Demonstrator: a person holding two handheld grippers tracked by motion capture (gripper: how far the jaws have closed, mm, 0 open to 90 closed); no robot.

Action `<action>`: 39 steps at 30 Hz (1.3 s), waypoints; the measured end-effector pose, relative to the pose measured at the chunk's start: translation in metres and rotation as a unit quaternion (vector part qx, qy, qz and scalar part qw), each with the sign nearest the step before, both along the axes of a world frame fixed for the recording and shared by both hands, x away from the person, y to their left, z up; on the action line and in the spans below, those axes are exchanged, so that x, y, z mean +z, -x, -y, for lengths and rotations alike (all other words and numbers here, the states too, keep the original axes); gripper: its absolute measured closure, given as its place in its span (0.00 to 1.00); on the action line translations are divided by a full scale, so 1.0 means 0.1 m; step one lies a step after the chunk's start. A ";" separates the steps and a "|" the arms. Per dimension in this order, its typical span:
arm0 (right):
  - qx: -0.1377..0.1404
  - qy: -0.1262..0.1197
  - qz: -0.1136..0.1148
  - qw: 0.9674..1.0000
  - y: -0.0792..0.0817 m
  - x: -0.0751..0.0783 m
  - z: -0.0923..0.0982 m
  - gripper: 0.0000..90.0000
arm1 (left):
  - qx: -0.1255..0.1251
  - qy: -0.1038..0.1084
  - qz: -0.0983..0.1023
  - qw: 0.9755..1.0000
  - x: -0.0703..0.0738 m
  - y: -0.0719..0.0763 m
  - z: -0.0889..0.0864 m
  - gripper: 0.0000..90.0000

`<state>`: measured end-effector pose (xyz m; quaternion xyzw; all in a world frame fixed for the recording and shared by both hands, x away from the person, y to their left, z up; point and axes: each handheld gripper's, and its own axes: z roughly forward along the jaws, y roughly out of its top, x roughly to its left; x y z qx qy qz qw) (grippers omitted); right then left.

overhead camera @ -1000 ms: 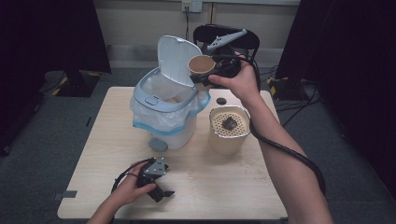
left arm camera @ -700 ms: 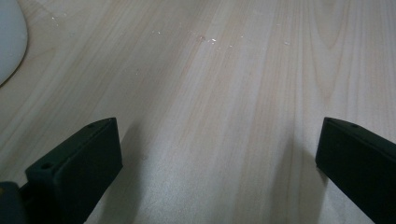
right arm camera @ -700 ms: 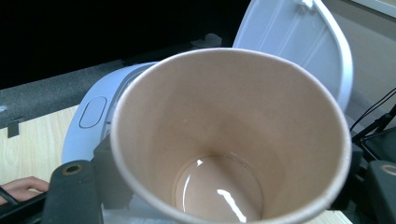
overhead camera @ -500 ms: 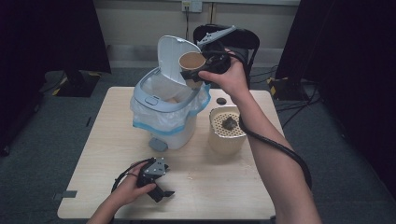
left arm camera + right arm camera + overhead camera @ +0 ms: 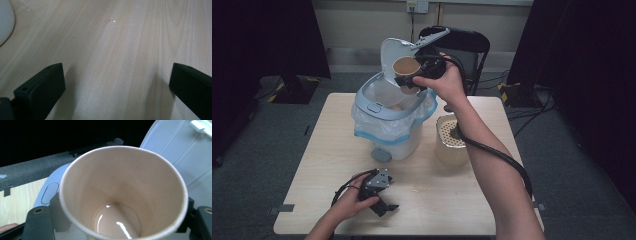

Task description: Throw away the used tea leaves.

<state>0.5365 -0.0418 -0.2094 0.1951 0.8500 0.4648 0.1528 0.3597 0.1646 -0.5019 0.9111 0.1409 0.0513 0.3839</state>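
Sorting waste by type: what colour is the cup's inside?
Plain light brown cup, clearest in the right gripper view.

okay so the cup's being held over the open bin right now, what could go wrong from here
1. The right tongs hold the paper cup tipped sideways above the bin, close to the raised lid; the rim could knock the lid.
2. Released here, the cup may catch the front rim or the loose liner bag and fall onto the table.
3. The cup's bottom glistens in the right gripper view, possibly leftover liquid that could drip.
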 end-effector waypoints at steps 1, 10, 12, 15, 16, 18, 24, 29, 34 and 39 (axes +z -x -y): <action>-0.001 -0.001 -0.002 1.000 0.00 -0.01 -0.01 0.27 | 0.000 0.000 0.000 1.000 0.00 0.00 0.00 0.00; 0.001 0.000 -0.008 1.000 -0.06 -0.11 -0.11 0.27 | 0.000 0.000 0.000 1.000 0.00 0.00 0.00 0.00; 0.004 -0.005 -0.012 1.000 -0.07 -0.13 -0.13 0.27 | 0.000 0.000 0.000 1.000 0.00 0.00 0.00 0.00; 0.011 -0.007 -0.017 1.000 -0.07 -0.16 -0.17 0.26 | 0.000 0.000 0.000 1.000 0.00 0.00 0.00 0.00; 0.015 -0.011 -0.017 1.000 -0.07 -0.18 -0.18 0.26 | 0.000 0.000 0.000 1.000 0.00 0.00 0.00 0.00; 0.016 -0.015 -0.014 1.000 -0.07 -0.20 -0.19 0.21 | 0.000 0.000 0.000 1.000 0.00 0.00 0.00 0.00; 0.039 -0.007 -0.033 0.999 -0.06 -0.23 -0.21 0.16 | 0.000 0.000 0.000 1.000 0.00 0.00 0.00 0.00; 0.047 -0.001 -0.037 0.998 -0.01 -0.24 -0.16 0.16 | 0.000 0.000 0.000 1.000 0.00 0.00 0.00 0.00; 0.050 0.000 -0.039 0.998 0.06 -0.25 -0.06 0.16 | 0.001 -0.004 -0.001 1.000 0.00 0.00 0.00 0.00; 0.052 0.002 -0.043 0.998 0.11 -0.27 0.05 0.16 | 0.001 -0.004 0.000 1.000 0.00 0.00 0.00 0.00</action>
